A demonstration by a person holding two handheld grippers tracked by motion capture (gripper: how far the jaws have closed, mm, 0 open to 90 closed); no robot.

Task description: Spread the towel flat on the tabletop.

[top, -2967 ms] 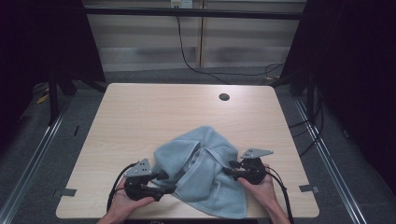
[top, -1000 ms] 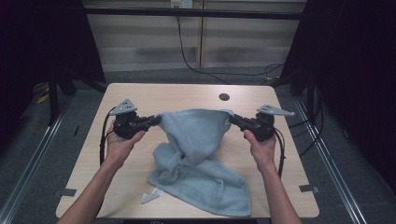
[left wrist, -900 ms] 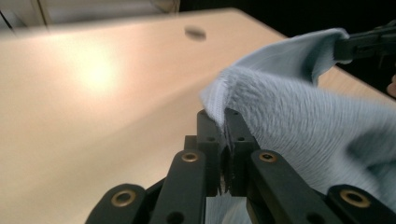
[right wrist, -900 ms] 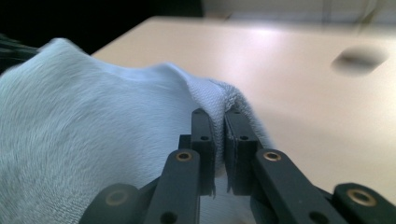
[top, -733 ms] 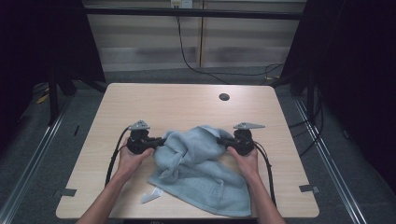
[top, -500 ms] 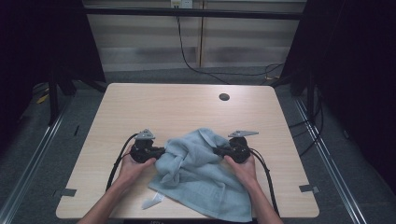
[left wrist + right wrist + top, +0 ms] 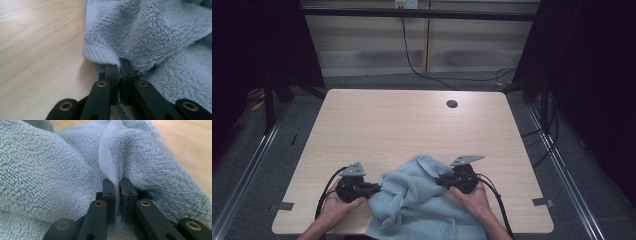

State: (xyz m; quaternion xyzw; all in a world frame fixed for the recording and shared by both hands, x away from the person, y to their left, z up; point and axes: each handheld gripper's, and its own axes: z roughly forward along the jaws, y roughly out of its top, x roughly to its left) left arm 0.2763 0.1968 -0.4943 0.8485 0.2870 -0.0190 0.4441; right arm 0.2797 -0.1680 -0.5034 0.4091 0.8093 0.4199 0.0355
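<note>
My left gripper (image 7: pixel 373 189) and right gripper (image 7: pixel 441 181) each pinch a towel (image 7: pixel 417 200) edge, the bunched cloth slack between them, so I'd spread them apart.

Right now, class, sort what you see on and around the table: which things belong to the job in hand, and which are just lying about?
Part of the job:
- towel, bunched at the table's near edge
- left gripper, shut on the towel's edge
- right gripper, shut on the towel's edge

Just lying about:
- table
- round hole in the tabletop
- cable on the floor behind
</note>
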